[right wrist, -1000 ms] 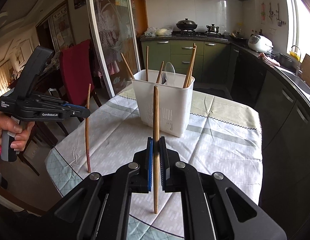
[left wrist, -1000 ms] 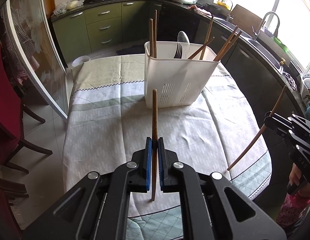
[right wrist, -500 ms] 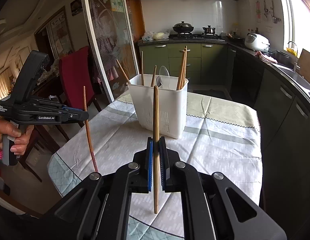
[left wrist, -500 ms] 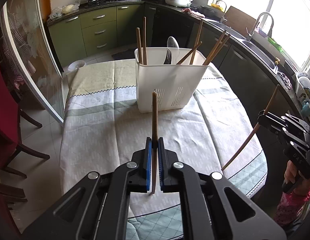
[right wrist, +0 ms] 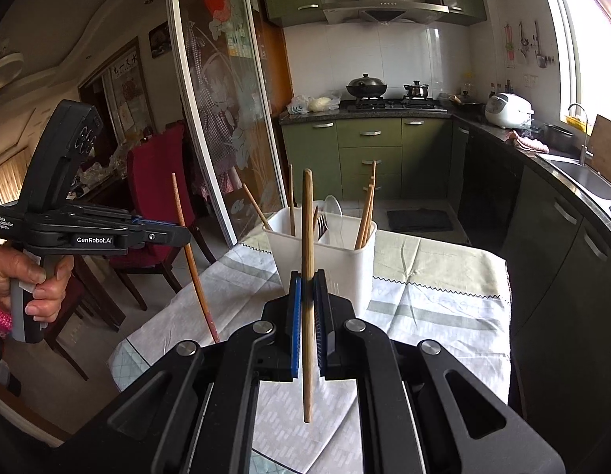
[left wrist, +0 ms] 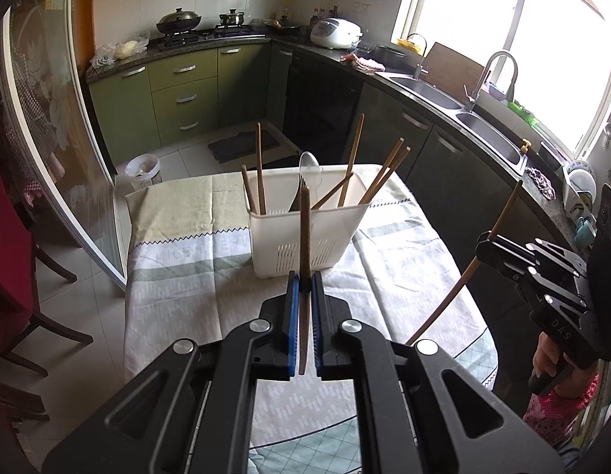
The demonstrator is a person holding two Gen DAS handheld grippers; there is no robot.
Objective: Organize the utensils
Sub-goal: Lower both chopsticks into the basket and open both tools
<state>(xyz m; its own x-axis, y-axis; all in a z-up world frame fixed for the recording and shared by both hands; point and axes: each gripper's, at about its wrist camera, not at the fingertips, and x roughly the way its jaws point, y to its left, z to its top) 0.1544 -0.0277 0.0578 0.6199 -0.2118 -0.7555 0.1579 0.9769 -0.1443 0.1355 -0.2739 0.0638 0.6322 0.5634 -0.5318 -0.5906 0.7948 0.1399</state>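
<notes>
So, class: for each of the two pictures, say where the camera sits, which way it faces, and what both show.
Left wrist: on the left claw, facing the white utensil holder and sink side; it grips a chopstick; right claw at right.
Right wrist: on the right claw, facing the stove; its own chopstick; left claw and hand at left.
Shared: holder, tablecloth, both claws.

The right gripper (right wrist: pixel 307 288) clamps an upright chopstick (right wrist: pixel 306 237) before the white utensil holder (right wrist: pixel 325 260) (chopsticks inside); the left gripper (right wrist: pixel 179 233), left of the holder, pinches another.
</notes>
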